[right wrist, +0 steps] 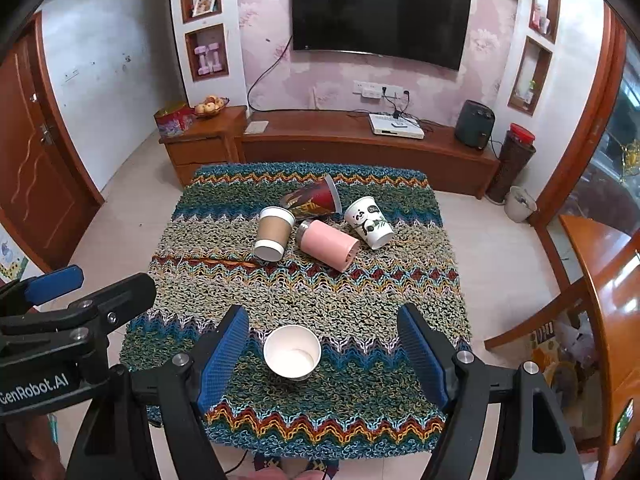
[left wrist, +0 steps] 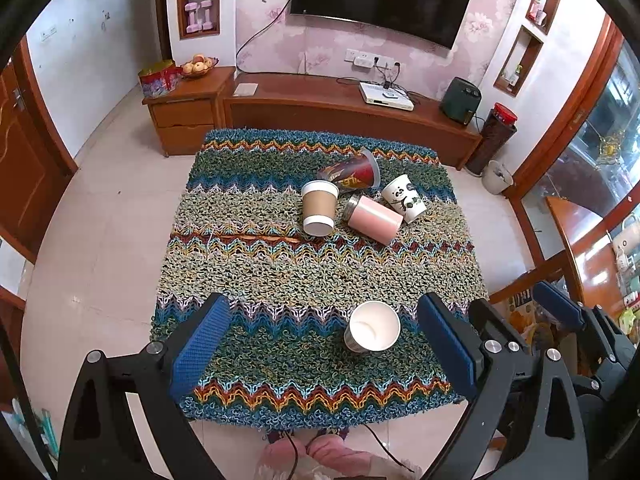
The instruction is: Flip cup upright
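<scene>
White paper cup [right wrist: 292,352] is standing mouth-up near the front edge of the desk [right wrist: 280,436], so that one looks done as far as I can judge. You can see right down into it and it's empty.

What's left is the bunch further back, around the middle and toward the far right corner. All four lie on their sides: the brown cup [right wrist: 273,233] with its white lid, the pink cup [right wrist: 329,244], the panda cup [right wrist: 369,222] and the red cup [right wrist: 316,198] behind them. They're packed close, the red one touching or nearly touching the brown one; can't tell exactly. So roughly one up, four to go.

Left hand-held gripper [left wrist: 324,344] is spread wide with nothing between its blue pads, hovering over the front edge. The white cup sits between its fingers, nearer the right one, touching neither.

Right hand-held gripper [right wrist: 324,354] is the same deal: wide apart, empty, the white cup between the fingers but closer to the left pad, no contact that I can see.
</scene>
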`<action>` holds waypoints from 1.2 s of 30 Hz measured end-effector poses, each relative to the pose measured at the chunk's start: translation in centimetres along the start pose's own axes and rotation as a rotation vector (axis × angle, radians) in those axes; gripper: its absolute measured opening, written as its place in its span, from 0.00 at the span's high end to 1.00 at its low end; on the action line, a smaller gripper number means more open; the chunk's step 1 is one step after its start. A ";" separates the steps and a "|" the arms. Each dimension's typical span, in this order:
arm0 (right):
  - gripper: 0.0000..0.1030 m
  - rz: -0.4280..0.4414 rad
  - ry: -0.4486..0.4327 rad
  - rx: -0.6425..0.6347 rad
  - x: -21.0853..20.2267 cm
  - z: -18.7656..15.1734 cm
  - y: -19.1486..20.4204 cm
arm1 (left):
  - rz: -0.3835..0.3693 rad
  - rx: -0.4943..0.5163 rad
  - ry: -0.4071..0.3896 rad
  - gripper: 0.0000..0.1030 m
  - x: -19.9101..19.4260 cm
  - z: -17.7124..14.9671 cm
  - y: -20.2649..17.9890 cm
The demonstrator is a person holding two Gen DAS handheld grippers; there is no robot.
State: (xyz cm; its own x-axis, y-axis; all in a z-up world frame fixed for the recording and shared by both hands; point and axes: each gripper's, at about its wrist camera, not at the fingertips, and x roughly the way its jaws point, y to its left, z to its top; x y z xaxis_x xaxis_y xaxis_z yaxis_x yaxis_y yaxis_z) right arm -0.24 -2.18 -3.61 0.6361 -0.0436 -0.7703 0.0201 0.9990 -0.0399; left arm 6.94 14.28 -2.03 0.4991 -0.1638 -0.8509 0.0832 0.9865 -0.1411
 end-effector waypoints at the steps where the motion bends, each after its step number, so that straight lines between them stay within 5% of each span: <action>1: 0.25 0.000 0.002 0.006 0.0 0.0 -0.2 | 0.002 0.001 0.003 0.07 0.1 0.0 -0.1; 36: 0.25 -0.045 -0.007 0.060 -0.6 1.1 -2.5 | 0.038 -0.005 -0.010 0.07 -0.7 0.0 -1.3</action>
State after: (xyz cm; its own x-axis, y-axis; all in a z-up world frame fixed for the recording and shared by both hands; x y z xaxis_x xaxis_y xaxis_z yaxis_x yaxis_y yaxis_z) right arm 0.18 -4.64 -2.33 0.6386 -0.0887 -0.7644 0.0950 0.9948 -0.0361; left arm 6.53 13.07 -1.26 0.5104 -0.1260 -0.8507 0.0593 0.9920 -0.1113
